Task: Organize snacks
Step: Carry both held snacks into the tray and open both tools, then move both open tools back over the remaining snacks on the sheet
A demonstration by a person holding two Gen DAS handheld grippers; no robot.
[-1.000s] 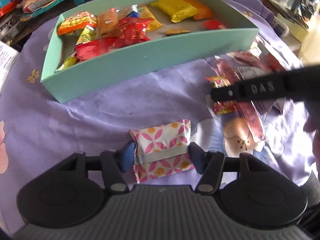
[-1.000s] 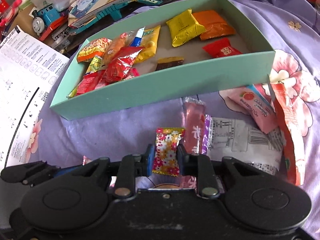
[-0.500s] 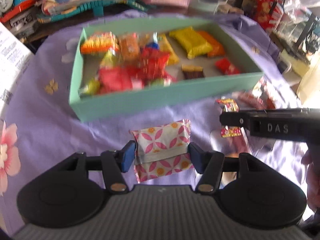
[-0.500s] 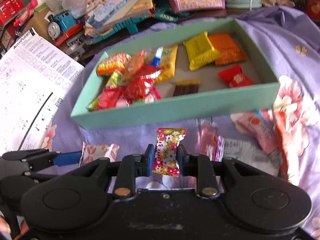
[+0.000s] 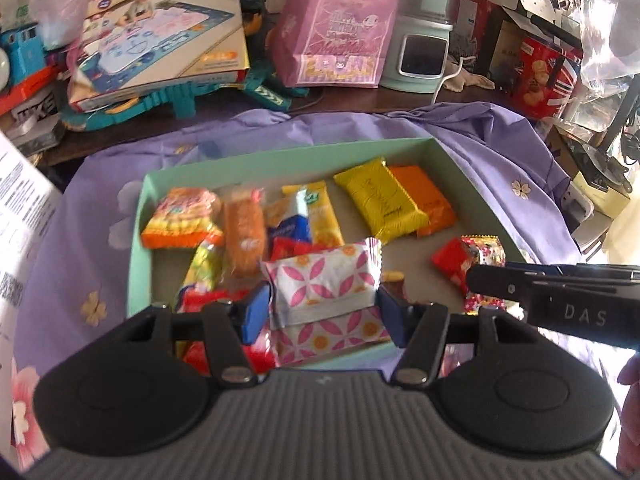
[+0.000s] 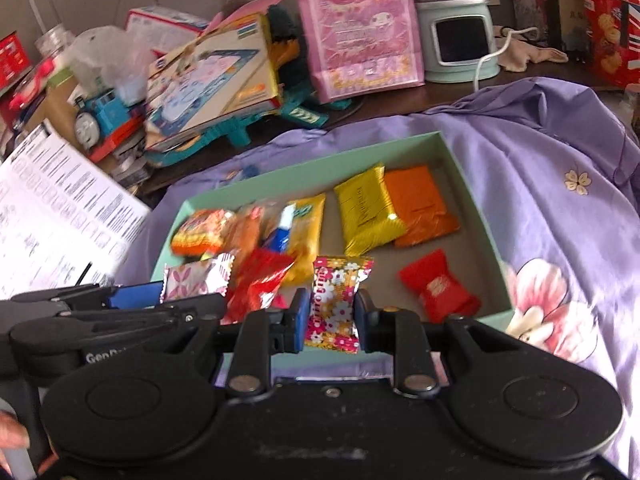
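A mint green box [image 5: 136, 248] [image 6: 486, 240] on a purple cloth holds several snack packs. My left gripper [image 5: 320, 312] is shut on a white and pink flower-print packet [image 5: 324, 280] and holds it over the box's near side. It also shows in the right wrist view [image 6: 196, 276]. My right gripper [image 6: 330, 316] is shut on a small pink floral candy [image 6: 336, 300] above the box's near wall. That candy shows at the right of the left wrist view [image 5: 482, 256].
A yellow pack [image 5: 380, 204], an orange pack [image 5: 428, 200] and a red candy [image 6: 438, 286] lie in the box's right half. Toys, a pink gift bag [image 6: 360, 28] and a mint appliance [image 6: 460, 36] crowd the table behind. A printed sheet [image 6: 60, 204] lies left.
Both grippers have lifted with their snacks from the cloth in front of the box and moved forward, so they now hang over the box's near side.
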